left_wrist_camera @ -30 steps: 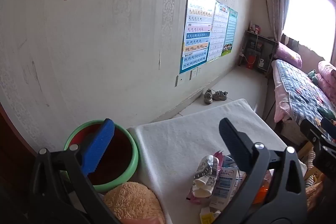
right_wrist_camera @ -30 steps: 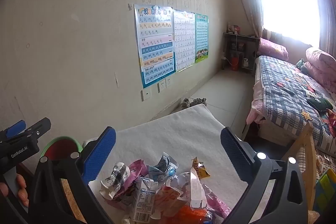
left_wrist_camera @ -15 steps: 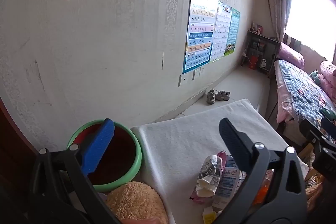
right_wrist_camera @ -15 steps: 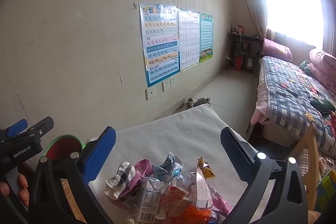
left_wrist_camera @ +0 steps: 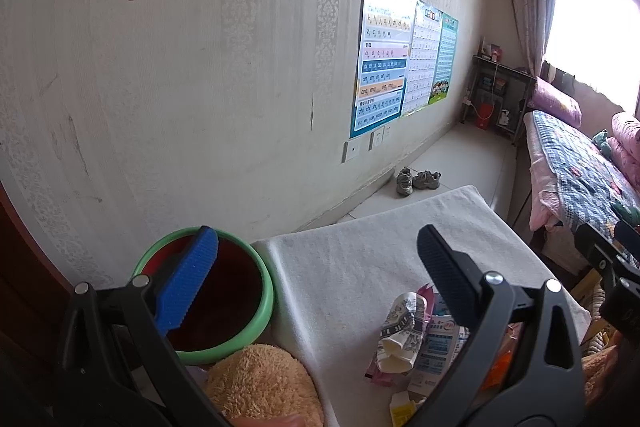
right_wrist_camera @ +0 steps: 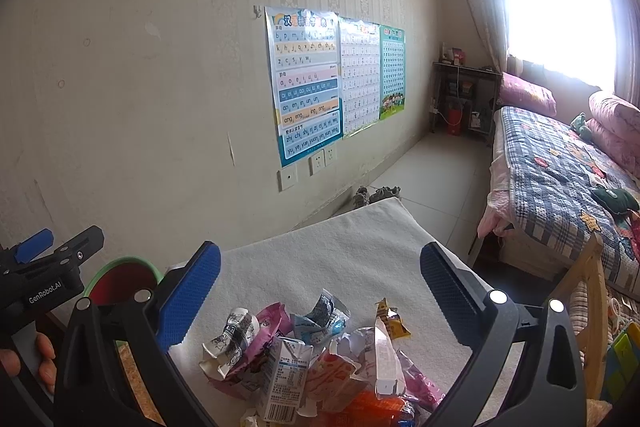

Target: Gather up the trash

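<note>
On the far left I have the bin, green-rimmed and dark red inside, standing just off the left edge of the table, its mouth open and upward so that whatever I carry over can simply be dropped in. Below it a tan plush toy sits against the bin's near rim. My left gripper hangs above the gap between bin and table with its jaws spread wide and nothing between them; I judge it is held there as the shuttle between pile and bin.

Moving right, the trash pile lies toward the near edge of the white-covered table: a crushed paper cup, a small milk carton, pink and blue wrappers, all touching and overlapping. My right gripper hovers over this heap, jaws also fully apart and empty, framing it for a first pick. The cup at the pile's left edge looks easiest to take.
</note>
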{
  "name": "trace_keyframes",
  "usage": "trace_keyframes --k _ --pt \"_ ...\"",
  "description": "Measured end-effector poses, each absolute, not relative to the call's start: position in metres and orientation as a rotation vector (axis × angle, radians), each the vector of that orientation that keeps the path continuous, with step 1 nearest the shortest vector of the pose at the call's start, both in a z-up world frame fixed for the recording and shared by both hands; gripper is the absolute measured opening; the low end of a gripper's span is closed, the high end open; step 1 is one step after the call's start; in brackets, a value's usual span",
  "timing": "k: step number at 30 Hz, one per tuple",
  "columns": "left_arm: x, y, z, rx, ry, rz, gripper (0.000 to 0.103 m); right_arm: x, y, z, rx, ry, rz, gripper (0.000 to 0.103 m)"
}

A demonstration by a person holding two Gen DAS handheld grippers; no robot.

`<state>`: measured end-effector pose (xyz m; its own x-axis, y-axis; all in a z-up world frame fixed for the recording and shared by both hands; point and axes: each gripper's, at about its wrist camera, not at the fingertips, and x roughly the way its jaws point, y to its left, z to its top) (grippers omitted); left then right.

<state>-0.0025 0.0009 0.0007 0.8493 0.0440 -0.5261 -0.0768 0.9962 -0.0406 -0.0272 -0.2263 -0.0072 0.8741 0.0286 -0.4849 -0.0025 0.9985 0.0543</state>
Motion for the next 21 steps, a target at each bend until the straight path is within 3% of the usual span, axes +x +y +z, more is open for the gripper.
trace_keyframes --k 21 --pt "0.0002 0.0035 -0.0025 -0.052 0.560 0.072 0.098 -0.0277 -0.2245 -0.0080 0.066 0.515 0.019 0.096"
